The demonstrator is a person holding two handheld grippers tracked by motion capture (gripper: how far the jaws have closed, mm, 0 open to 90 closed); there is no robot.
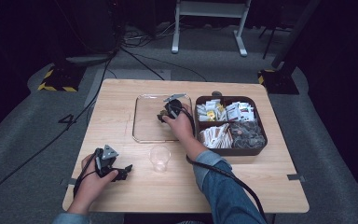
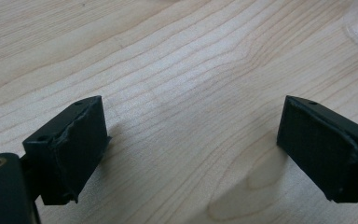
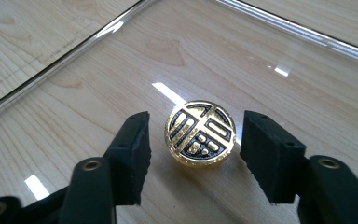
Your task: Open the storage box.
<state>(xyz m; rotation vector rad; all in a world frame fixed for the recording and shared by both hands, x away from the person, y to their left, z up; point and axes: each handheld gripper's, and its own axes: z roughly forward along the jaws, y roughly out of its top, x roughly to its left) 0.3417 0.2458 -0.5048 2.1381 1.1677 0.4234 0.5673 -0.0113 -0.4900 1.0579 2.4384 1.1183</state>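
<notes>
Table (image 1: pixel 121 100), high view: clear tray (image 1: pixel 142 121), compartment box (image 1: pixel 261 140), cup (image 1: pixel 160 157). Right gripper (image 1: pixel 162 116) over tray; its own view shows a gold coin (image 3: pixel 200 133) flat on the tray between spread jaws, untouched. Left gripper (image 2: pixel 193 144) spread over bare wood, nothing between.

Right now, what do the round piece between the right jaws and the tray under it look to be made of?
The round piece looks like gold foil or polished metal with a black embossed pattern: it glints and its rim is crinkled, so possibly a foil-wrapped sweet. It lies free between the open right gripper. The tray looks like clear glossy plastic or acrylic: wood grain shows through and lights reflect off it.
</notes>
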